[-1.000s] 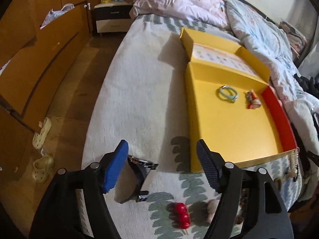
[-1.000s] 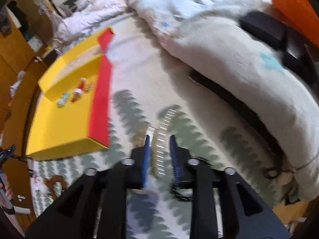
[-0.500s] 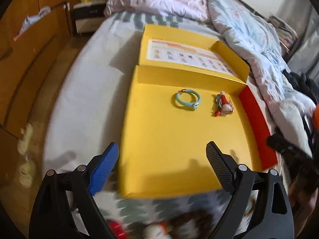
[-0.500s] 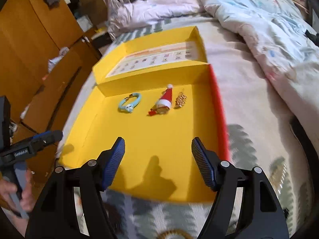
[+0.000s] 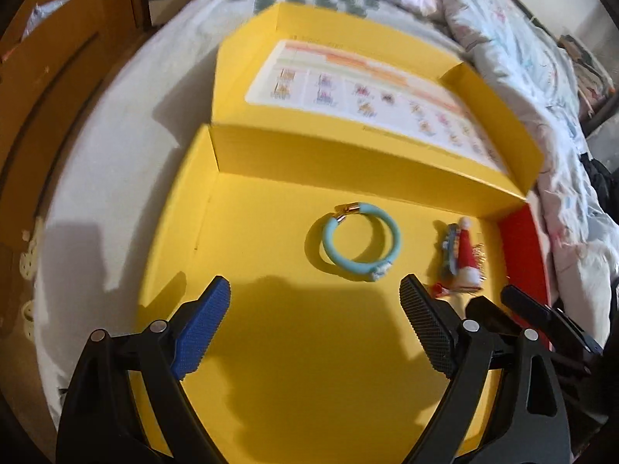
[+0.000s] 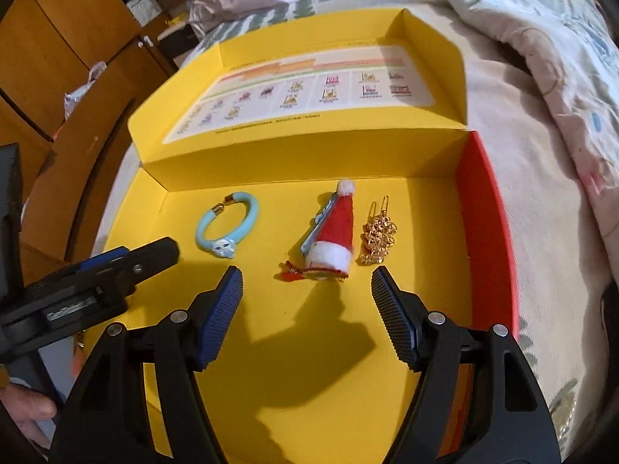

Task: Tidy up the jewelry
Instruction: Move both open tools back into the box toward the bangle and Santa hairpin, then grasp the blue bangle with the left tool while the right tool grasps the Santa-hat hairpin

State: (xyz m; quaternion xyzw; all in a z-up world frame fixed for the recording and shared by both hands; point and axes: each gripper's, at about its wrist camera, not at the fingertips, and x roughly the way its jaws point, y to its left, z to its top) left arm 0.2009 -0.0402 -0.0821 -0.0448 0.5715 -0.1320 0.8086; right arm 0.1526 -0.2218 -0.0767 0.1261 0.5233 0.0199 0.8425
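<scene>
An open yellow box [image 5: 309, 367] lies on the bed, its right wall red [image 6: 487, 208]. On its floor rest a light blue bracelet [image 5: 359, 243] [image 6: 228, 228], a red Santa-hat hair clip [image 5: 466, 255] [image 6: 334, 232] and a gold hair clip [image 6: 379, 237]. My left gripper [image 5: 315, 294] hovers open over the bare floor, just short of the bracelet. Nothing sits between the open jaws of my right gripper [image 6: 307, 284], whose tips are just short of the Santa-hat clip. The left gripper's fingers [image 6: 154, 255] reach in beside the bracelet.
The box's lid [image 6: 301, 92] lies folded back with a printed sheet inside. A crumpled duvet [image 6: 541, 58] borders the box on the right. Wooden cabinets [image 6: 58, 38] and pale slippers [image 5: 29, 259] are off the bed's left side. A person's hand [image 6: 23, 410] holds the left tool.
Both grippers have swung from the patterned bedspread to above the yellow box and come closer to its floor. The right jaws went from nearly shut to wide; the left widened slightly.
</scene>
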